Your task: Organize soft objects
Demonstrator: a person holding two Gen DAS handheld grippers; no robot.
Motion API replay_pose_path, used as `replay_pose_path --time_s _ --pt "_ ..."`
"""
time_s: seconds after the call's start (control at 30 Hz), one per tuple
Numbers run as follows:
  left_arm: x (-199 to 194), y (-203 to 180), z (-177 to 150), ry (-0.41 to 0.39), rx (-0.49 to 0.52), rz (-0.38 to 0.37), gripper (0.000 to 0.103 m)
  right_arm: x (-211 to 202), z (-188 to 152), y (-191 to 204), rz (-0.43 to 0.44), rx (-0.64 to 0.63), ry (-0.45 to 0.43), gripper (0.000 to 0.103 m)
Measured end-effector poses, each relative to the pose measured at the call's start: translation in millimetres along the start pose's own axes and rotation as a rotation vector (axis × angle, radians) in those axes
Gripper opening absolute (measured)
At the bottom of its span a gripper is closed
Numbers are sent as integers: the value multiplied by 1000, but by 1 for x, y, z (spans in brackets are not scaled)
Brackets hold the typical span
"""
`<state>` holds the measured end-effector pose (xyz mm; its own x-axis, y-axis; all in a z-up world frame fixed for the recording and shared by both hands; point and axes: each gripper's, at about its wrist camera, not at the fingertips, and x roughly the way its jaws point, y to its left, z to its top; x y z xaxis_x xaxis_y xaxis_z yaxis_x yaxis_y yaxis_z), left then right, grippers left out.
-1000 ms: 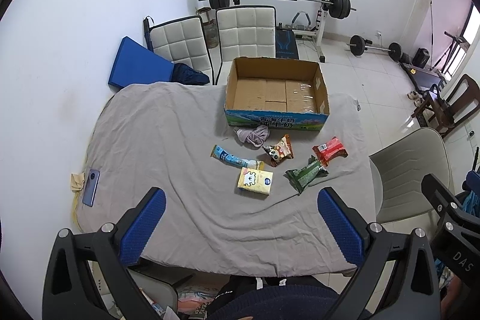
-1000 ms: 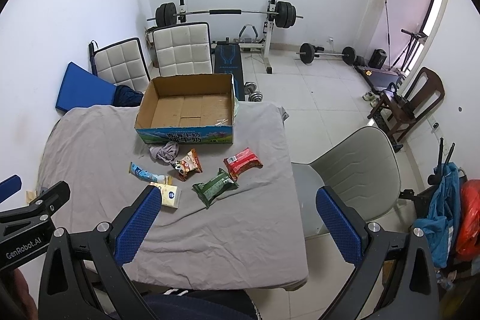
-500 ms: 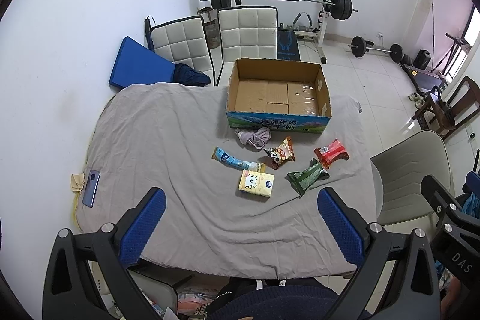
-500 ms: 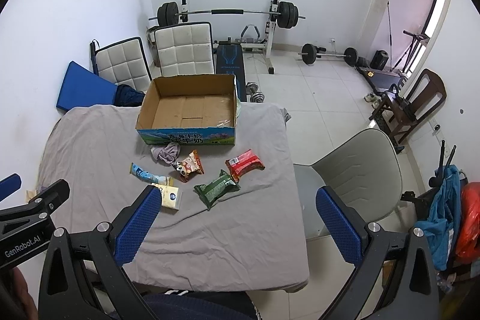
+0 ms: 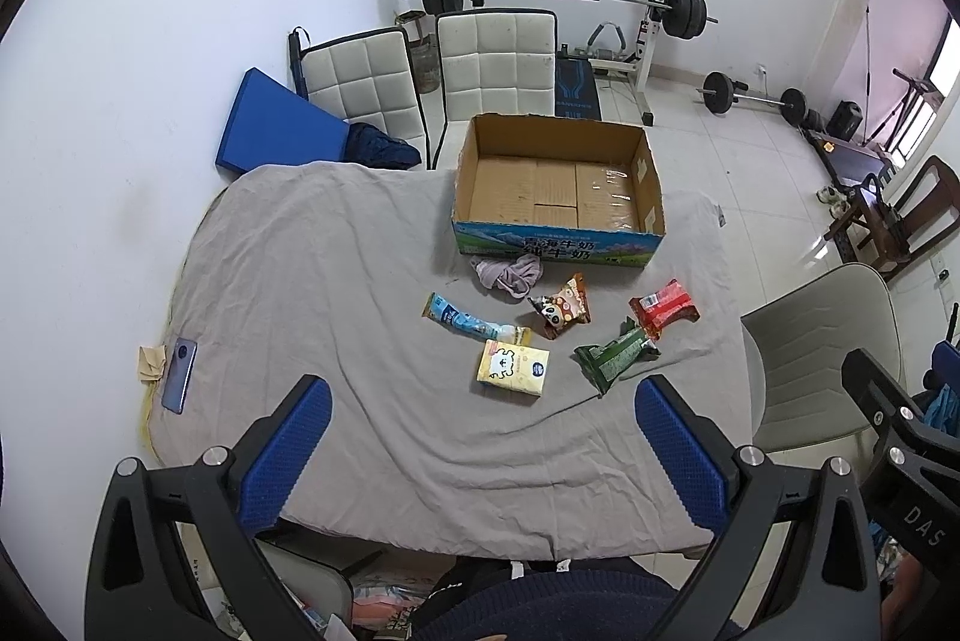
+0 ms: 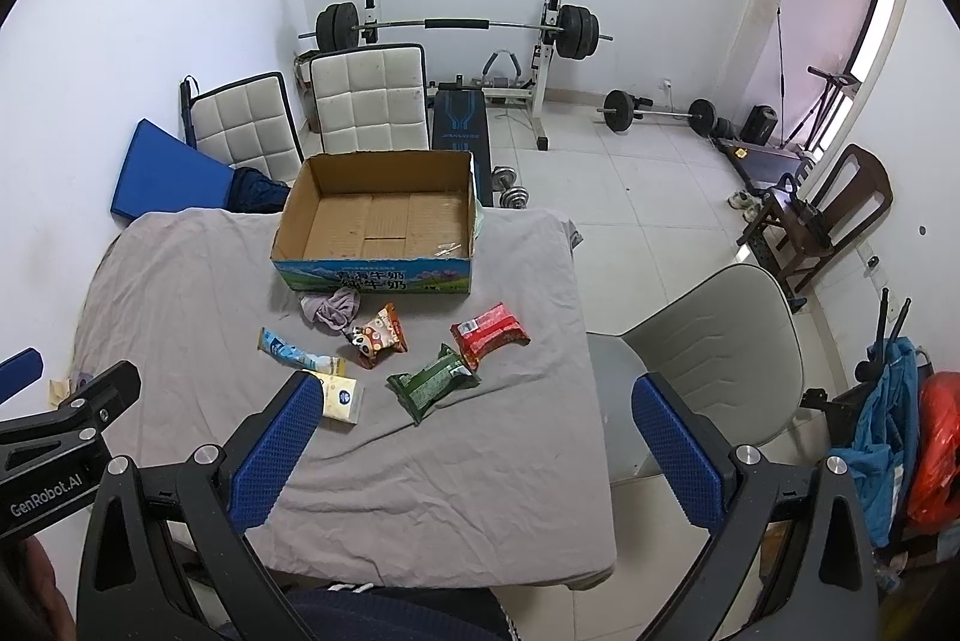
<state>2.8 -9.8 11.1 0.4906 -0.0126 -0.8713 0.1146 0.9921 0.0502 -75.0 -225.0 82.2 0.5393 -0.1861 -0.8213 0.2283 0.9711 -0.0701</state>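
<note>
Ahead of both spread tongs, left (image 5: 480,437) and right (image 6: 471,434), bare counter (image 5: 312,293) cloth stretches to the packets (image 5: 618,359) and box (image 5: 558,188).

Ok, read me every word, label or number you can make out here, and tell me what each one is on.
"青海牛奶 纯牛奶": front of the box.
"GenRobot.AI": left tongs, seen from the right wrist.
"DAS", cut off at the frame edge: right tongs, seen from the left wrist.
Print on the tissue pack, red packet, green packet, panda packet and blue tube: too small to read.
</note>
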Motion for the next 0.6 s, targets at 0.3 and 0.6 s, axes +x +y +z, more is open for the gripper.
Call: replay_pose_path --time_s 0.3,0.6 --pt "1 2 -1 4 2 -4 103 2 -1 1 -2 0 -2 103" --pt "8 0 0 16 0 -2 103 13 1 4 4 -1 11 103"
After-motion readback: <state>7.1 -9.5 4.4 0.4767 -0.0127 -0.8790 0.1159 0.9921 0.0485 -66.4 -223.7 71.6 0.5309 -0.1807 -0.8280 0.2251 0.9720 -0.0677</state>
